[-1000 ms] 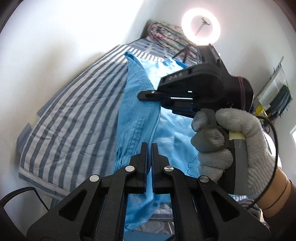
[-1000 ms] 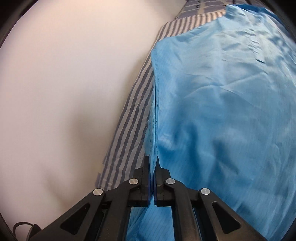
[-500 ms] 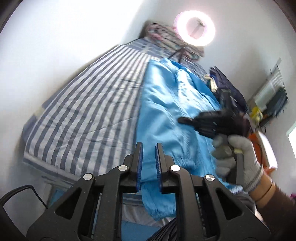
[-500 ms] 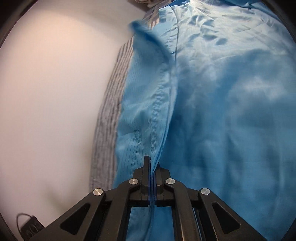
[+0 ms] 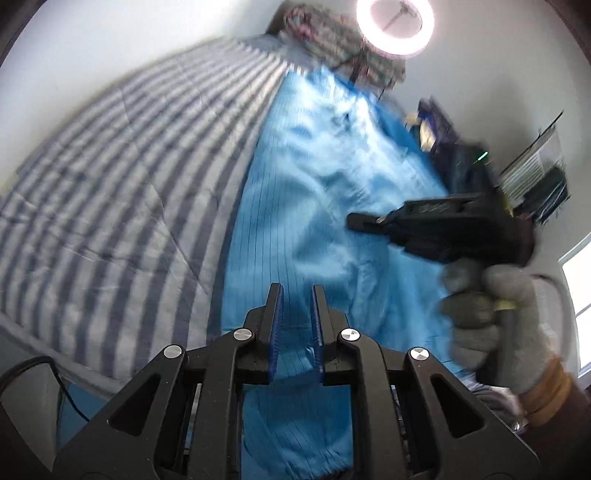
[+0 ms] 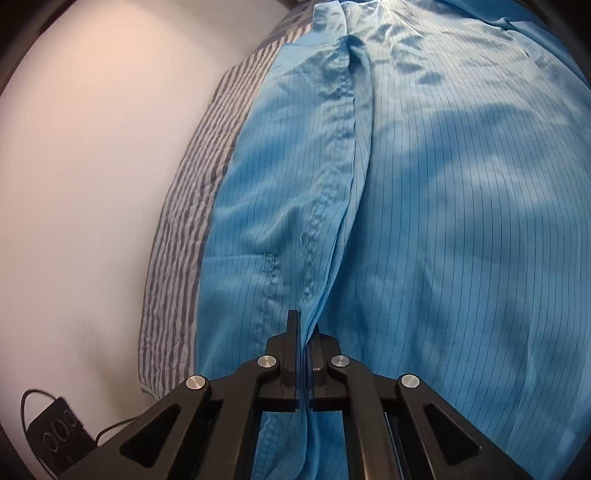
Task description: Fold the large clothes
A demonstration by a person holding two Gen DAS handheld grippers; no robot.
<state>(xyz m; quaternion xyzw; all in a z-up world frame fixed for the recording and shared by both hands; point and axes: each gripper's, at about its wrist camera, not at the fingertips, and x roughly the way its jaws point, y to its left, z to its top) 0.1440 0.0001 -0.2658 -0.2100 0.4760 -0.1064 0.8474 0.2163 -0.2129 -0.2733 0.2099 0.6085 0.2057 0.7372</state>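
A large light-blue pinstriped garment [image 5: 314, 192] lies spread on a bed with a grey-and-white striped cover [image 5: 122, 177]. My left gripper [image 5: 296, 295] is open and empty, just above the garment's near end. My right gripper [image 6: 303, 332] is shut on a fold of the garment [image 6: 443, 221] along its stitched front edge. In the left wrist view the right gripper [image 5: 356, 220] is held by a grey-gloved hand [image 5: 491, 317] over the garment's right side.
A lit ring light [image 5: 394, 27] stands past the bed's far end, beside a patterned pillow [image 5: 332, 37]. Dark clutter [image 5: 443, 129] lies at the right. A white wall [image 6: 92, 184] runs along the bed. A small black box with cable [image 6: 55, 435] lies on the floor.
My left gripper has let go of the garment and opened. The lifted cloth now lies spread on the bed. My right gripper, still shut on the fold, has moved right.
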